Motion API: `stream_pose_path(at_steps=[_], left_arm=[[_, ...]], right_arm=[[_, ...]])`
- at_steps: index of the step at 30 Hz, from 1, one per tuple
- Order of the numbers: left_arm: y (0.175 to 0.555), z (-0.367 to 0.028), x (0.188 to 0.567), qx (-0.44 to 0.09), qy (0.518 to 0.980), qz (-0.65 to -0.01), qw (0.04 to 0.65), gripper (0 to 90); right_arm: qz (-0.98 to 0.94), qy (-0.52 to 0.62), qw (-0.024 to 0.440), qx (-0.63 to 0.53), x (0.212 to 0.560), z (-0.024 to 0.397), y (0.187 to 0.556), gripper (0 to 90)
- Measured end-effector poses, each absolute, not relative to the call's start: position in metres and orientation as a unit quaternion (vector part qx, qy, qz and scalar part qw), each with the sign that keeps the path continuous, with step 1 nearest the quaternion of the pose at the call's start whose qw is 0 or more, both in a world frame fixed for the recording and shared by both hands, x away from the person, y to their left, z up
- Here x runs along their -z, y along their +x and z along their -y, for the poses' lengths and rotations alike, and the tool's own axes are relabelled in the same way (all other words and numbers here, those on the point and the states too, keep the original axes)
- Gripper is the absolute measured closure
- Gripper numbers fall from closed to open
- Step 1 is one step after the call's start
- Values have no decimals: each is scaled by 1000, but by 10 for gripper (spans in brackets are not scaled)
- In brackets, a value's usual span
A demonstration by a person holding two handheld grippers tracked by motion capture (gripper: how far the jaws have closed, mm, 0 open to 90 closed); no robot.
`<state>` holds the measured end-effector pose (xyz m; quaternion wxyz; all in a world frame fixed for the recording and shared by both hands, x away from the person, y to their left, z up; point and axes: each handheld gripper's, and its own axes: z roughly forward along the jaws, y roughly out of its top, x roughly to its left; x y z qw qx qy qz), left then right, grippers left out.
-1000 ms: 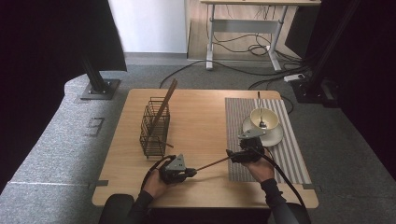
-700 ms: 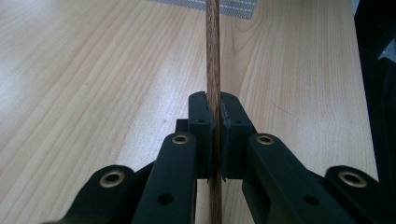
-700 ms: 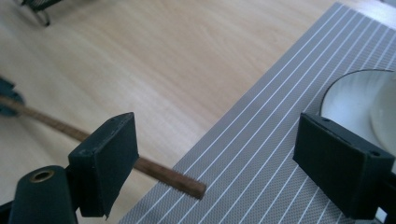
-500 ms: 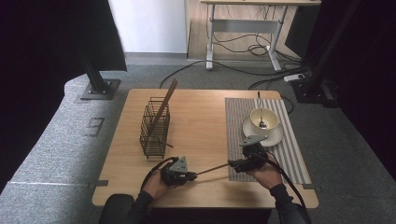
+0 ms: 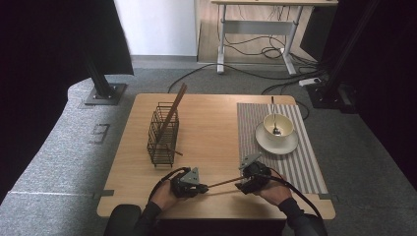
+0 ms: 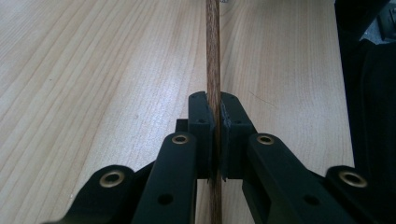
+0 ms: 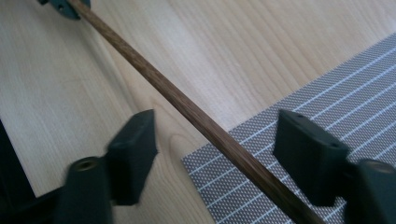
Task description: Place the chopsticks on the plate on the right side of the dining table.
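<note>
A thin brown wooden stick (image 5: 223,183) stretches between my two grippers near the table's front edge. My left gripper (image 5: 204,188) is shut on one end of it; in the left gripper view the pads (image 6: 201,116) pinch the stick (image 6: 213,56), which runs straight ahead over the wood. My right gripper (image 5: 241,186) is open at the other end. Its jaws have just been closing, and the stick (image 7: 187,109) crosses diagonally between them without touching either pad (image 7: 135,140), over the placemat's corner.
A black wire basket (image 5: 163,133) stands left of centre with another stick (image 5: 173,110) leaning in it. On the striped placemat (image 5: 307,164) at the right sits a cream bowl (image 5: 284,123) with a spoon, on a saucer (image 5: 275,145).
My right gripper has come nearer the front edge of the table and its jaws stand narrower around the stick. The left gripper and the stick have kept still.
</note>
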<state>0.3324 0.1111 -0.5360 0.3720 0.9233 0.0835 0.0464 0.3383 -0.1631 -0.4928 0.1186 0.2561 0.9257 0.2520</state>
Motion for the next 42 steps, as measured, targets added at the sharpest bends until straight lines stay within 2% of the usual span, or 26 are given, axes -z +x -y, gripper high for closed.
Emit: stream_pose_path(at_steps=[8,16,22,29,33,42], left_arm=[[331,-109,537,-45,926,-76,366,843],[332,-112,536,-48,923,-81,374,826],[334,-114,534,-66,915,-96,387,767],[335,-117,533,-96,906,-114,397,647],[336,-117,533,-108,901,-127,400,547],[341,-121,533,-123,882,-175,420,251]], right_arm=[[-935,233,122,-238,493,162,336,558],[-943,220,115,-222,494,159,335,625],[-949,205,92,-219,494,160,332,700],[-953,184,57,-233,491,160,327,786],[-955,167,53,-240,490,159,322,824],[-950,171,64,-253,484,163,321,834]])
